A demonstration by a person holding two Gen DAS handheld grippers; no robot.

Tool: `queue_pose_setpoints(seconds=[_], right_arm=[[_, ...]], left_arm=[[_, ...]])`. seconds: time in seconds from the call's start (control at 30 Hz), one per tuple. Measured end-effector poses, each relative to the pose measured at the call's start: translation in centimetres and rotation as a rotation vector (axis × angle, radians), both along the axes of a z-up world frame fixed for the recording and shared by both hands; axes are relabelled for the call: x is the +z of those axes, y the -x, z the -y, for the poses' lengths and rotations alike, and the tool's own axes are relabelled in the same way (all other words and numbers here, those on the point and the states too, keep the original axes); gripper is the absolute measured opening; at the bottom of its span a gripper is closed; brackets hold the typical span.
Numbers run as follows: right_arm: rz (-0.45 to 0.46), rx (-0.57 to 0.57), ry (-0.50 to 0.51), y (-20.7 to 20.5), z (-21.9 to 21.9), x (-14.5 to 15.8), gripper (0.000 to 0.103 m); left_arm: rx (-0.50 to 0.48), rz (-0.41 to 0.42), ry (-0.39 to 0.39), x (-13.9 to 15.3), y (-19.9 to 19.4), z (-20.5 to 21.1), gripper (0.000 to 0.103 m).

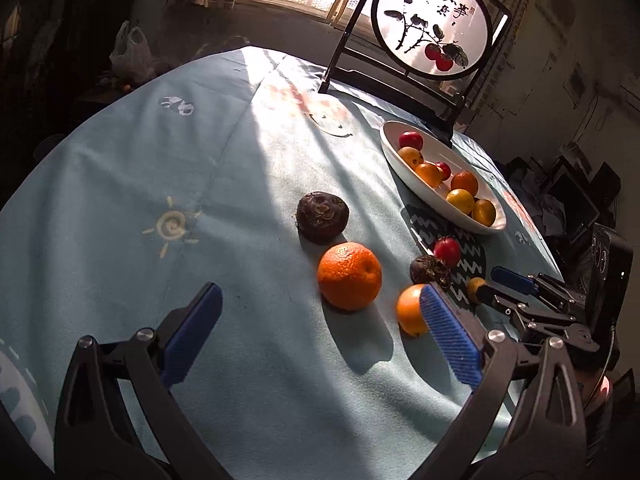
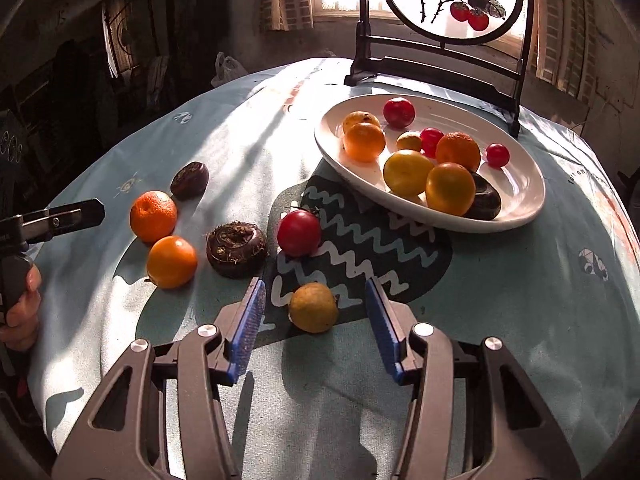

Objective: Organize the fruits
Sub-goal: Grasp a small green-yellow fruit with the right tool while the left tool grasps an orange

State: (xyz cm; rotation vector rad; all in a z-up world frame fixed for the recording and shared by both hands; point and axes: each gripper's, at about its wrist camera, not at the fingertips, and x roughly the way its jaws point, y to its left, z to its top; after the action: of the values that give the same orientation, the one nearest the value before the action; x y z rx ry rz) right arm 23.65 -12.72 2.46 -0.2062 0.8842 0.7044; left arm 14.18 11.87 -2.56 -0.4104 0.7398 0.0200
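Note:
In the right wrist view a small yellow-brown fruit [image 2: 313,307] lies on the cloth between my right gripper's [image 2: 315,286] blue pads, with a gap on each side; that gripper is open. A red fruit [image 2: 299,233], a dark water chestnut [image 2: 236,250], two oranges [image 2: 172,262] [image 2: 153,216] and another chestnut [image 2: 189,180] lie to the left. The white oval plate [image 2: 520,184] holds several fruits. In the left wrist view my left gripper [image 1: 320,290] stands wide open just short of the large orange [image 1: 349,276]; the smaller orange [image 1: 408,312] sits behind its right finger.
A black-framed round painted screen [image 2: 440,56] stands behind the plate at the table's far edge. A light blue patterned cloth [image 1: 160,160] covers the round table. A hand [image 2: 22,308] holding the left gripper shows at the left. Clutter lies off the table at the right [image 1: 572,184].

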Motion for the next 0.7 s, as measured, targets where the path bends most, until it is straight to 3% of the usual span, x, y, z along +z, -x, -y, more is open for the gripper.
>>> queue_pose_setpoints(seconds=[0.33,0.4,0.43,0.5,0.6,0.7], right_arm=[[-0.037,0.016,0.05,-0.2,-0.6,-1.1,0.047],[-0.041,0.026,0.062,-0.2,-0.9,-1.3,0.04],[-0.046,0.03,0.067,-0.2,-1.0,-1.4,0.029],[-0.053,0.022,0.057,-0.4,-0.8,-1.4,0.027],[-0.047,-0.009,0.019,-0.5,0.1,-0.9,0.027],[-0.039,-0.044,-0.003,-0.7,0.7,-0.4,0.027]], left_arm=[[-0.02,-0.012,-0.002,-0.1,-0.4,0.3,0.101],[-0.026,-0.012,0.001,-0.1,-0.4,0.3,0.101],[-0.029,-0.014,0.001,-0.2,-0.5,0.3,0.101],[-0.036,-0.018,-0.003,-0.2,-0.5,0.5,0.101],[-0.043,-0.021,-0.047,0.0,-0.5,1.3,0.101],[-0.094,0.03,-0.149,1.1,0.1,3.8,0.101]])
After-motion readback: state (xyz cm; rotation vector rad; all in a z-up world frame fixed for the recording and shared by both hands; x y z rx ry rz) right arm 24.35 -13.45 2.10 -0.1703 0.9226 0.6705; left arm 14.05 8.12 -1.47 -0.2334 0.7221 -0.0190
